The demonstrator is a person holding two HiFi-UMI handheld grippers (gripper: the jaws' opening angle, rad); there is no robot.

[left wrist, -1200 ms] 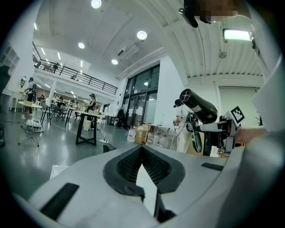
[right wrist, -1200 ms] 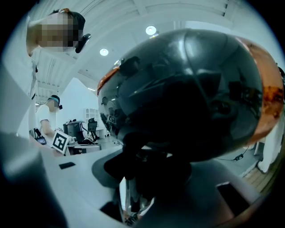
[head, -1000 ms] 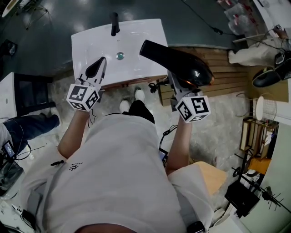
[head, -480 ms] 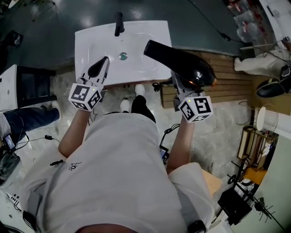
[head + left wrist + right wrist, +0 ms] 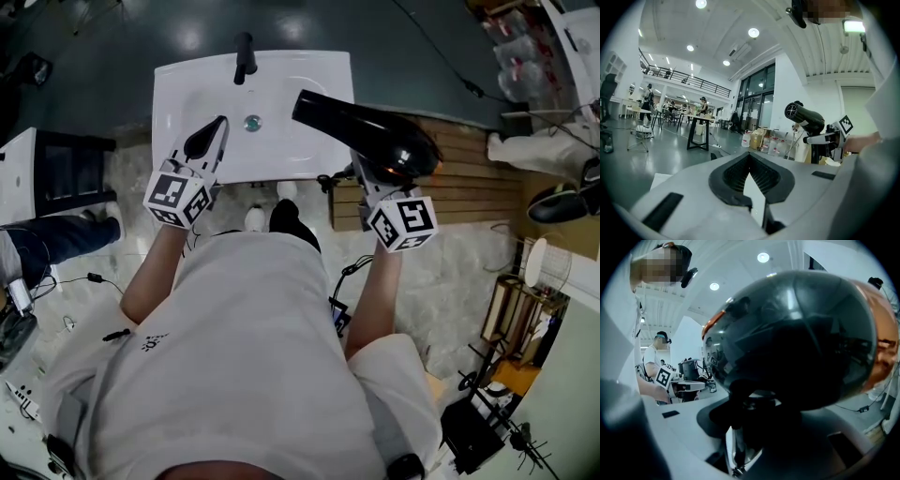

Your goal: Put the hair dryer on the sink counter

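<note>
A white shirt [image 5: 234, 356] fills the near part of the head view, with both forearms reaching out from it. The left gripper [image 5: 204, 141] is held over the front left of the white surface [image 5: 281, 155]. Its fingers [image 5: 740, 176] are closed tip to tip with nothing between them, and they point toward the drain [image 5: 252, 122].

The right gripper [image 5: 368, 180] is at the front right corner, with its fingers clamped on the handle of the black dryer [image 5: 370, 136]. The dryer is held up in the air and is not set down. Its nozzle reaches left over the right part of the surface. Its glossy, copper-trimmed rear hangs past the edge, above wooden planks [image 5: 469, 173].

Farther back, a black tap [image 5: 245, 56] stands at the rear edge of the surface, in line with the drain. Beyond it is dark floor [image 5: 403, 47].
</note>
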